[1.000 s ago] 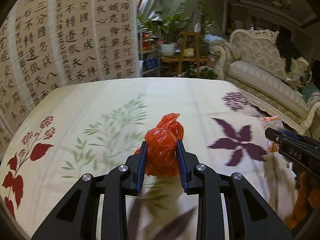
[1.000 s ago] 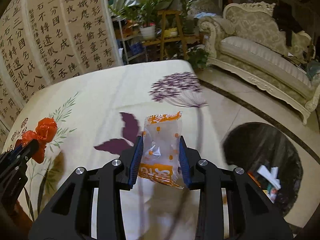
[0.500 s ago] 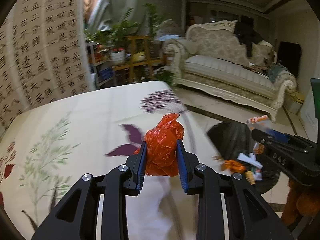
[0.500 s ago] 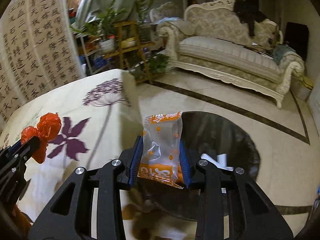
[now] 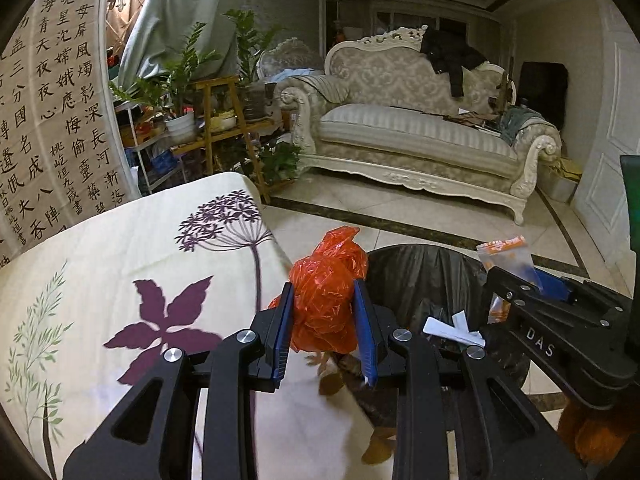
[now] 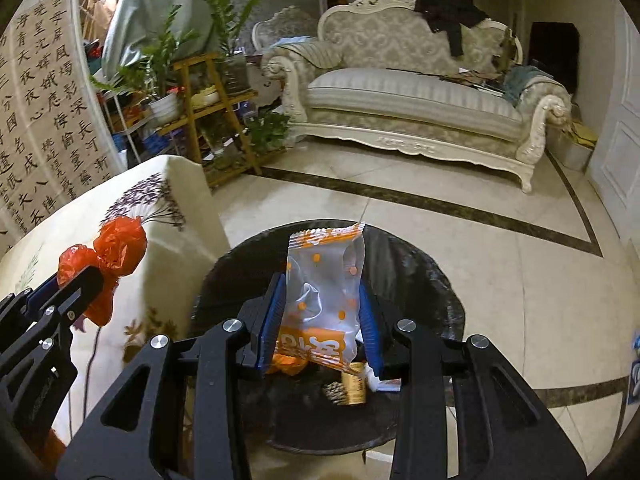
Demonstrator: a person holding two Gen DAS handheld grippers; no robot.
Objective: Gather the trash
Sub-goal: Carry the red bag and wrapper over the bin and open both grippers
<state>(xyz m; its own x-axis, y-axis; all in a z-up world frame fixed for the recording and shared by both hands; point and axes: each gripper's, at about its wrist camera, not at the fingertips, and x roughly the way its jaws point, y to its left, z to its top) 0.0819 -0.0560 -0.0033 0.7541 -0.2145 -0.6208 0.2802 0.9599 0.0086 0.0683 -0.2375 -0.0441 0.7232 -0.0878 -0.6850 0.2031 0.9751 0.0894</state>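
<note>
My left gripper [image 5: 325, 328] is shut on a crumpled red plastic bag [image 5: 326, 296], held in the air at the table's right edge beside the bin. My right gripper [image 6: 322, 326] is shut on a clear snack wrapper with orange print [image 6: 324, 292], held directly over the open black-lined trash bin [image 6: 424, 272]. The bin [image 5: 416, 276] holds paper scraps and other trash. The red bag [image 6: 116, 244] and left gripper [image 6: 60, 292] show at the left of the right wrist view; the wrapper [image 5: 510, 254] and right gripper [image 5: 516, 284] show at the right of the left wrist view.
A table with a floral cloth [image 5: 100, 280] is at the left. A cream sofa [image 5: 416, 132] stands across the tiled floor [image 6: 520, 260]. A plant shelf [image 5: 216, 120] and a calligraphy screen [image 5: 52, 120] are at the back left.
Both grippers have swung right, off the table toward the bin, each still holding its item. The right gripper now hangs over the bin's opening.
</note>
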